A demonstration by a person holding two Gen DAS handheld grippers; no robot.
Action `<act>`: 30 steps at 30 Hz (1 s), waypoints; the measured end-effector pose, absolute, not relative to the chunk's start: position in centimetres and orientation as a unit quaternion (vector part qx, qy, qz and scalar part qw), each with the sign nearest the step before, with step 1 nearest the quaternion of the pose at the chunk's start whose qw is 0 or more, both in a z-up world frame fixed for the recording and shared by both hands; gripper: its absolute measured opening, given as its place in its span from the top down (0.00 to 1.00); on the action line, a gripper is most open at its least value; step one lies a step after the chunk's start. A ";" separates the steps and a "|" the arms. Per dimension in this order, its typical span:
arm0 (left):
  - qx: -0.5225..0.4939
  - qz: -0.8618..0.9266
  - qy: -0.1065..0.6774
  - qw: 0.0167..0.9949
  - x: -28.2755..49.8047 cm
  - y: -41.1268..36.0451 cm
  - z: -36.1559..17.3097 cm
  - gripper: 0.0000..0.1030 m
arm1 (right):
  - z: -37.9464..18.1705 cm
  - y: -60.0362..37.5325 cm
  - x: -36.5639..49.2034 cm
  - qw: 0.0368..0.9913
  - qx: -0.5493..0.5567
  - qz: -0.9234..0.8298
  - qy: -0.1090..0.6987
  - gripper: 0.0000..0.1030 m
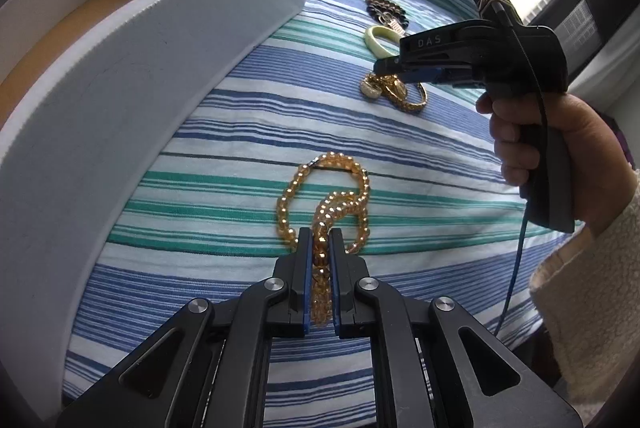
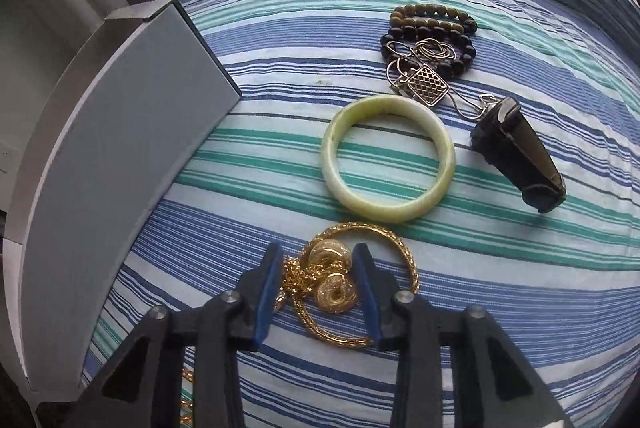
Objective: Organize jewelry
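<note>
With the left gripper (image 1: 320, 240) clamped on the amber faceted-bead strand (image 1: 320, 195) lying on the striped blue-green bedsheet (image 1: 420, 163), the right gripper (image 2: 318, 260), partly open around the tangled gold chain-and-bangle cluster (image 2: 332, 284), risks snagging everything together.

Bangle (image 2: 387, 159) right of box (image 2: 120, 147)

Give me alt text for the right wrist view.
The right tongs straddle a pile of gold jewelry on a striped cloth, pads not yet pressing. Beyond lie a pale green bangle, beaded bracelets and a white box.
</note>
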State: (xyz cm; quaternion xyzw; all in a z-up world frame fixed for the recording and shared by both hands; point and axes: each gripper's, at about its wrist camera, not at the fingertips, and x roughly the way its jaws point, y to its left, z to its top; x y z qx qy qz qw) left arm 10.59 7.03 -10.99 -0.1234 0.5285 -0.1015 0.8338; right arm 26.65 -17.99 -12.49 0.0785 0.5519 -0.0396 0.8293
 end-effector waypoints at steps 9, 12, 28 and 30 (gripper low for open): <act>-0.124 -0.104 0.521 0.838 10.1 7.2 -10.3 0.95 | -8.5 -19.6 24.8 0.852 0.113 -0.024 0.511 0.99; -0.123 -0.105 0.521 0.838 10.1 7.0 -10.2 0.95 | -7.8 -19.0 24.5 0.856 0.083 -0.020 0.510 0.98; -0.119 -0.100 0.525 0.837 9.4 6.8 -10.2 0.95 | -11.7 -17.6 26.4 0.833 0.049 -0.017 0.551 0.92; -0.119 -0.101 0.527 0.836 9.4 6.6 -10.3 0.95 | -11.0 -18.2 26.2 0.835 0.058 -0.011 0.548 0.92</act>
